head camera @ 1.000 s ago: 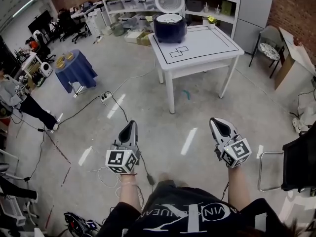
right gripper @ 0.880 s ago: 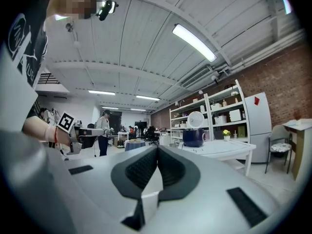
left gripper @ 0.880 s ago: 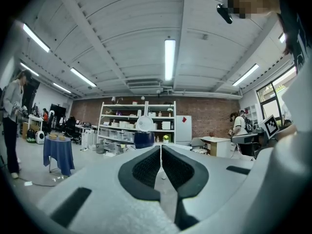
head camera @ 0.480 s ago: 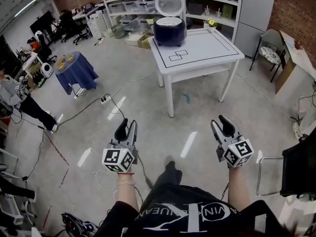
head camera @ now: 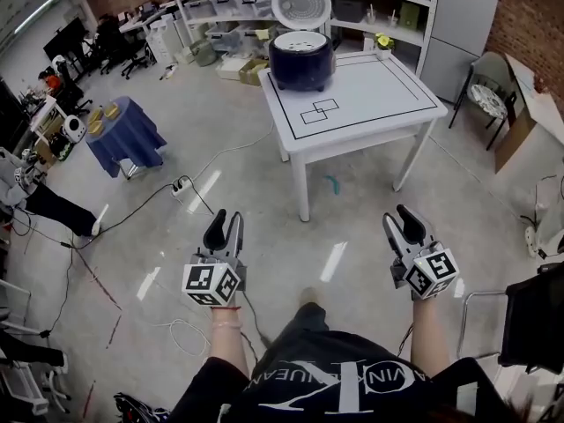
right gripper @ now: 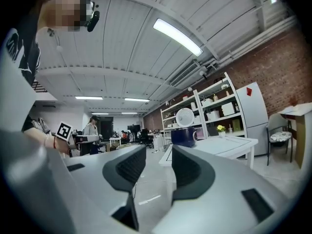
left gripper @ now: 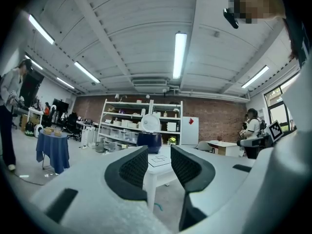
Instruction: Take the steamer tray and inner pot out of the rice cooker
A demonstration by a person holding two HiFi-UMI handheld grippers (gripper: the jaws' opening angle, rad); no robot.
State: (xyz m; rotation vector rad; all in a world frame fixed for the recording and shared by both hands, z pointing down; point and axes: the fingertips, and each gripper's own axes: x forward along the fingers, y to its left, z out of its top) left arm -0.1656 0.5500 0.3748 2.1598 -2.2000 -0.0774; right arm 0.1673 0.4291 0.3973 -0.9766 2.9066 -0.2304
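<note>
**Cooker waiting across the room, both grippers empty**

The dark blue round rice cooker [head camera: 301, 62] stood at the far left corner of the white square table [head camera: 379, 104]. Its round white lid [head camera: 300, 5] was tipped up and open behind it. A pale perforated steamer tray [head camera: 302, 40] showed in the cooker's mouth, and the inner pot beneath could not be made out. Two small black-outlined squares [head camera: 317, 110] lay on the tabletop just in front of the cooker. A small pot of yellow flowers [head camera: 381, 40] sat near its right side, by the back edge.

Well short of the table, over the grey polished floor [head camera: 352, 227], the person held both tools out level. The left gripper [head camera: 223, 227] had just been opening, and its jaws stood moderately apart with nothing between them. In its own view the far-off cooker showed through the gap. The right gripper [head camera: 407, 226] had just been opening too, and its jaws stood wider, also empty.

Further out, white shelving [head camera: 225, 7] lined the brick back wall. A low round table draped in blue cloth [head camera: 130, 132] stood off to the left. A white power strip [head camera: 181, 185] on a black cable lay on the floor between that table and the grippers.
</note>
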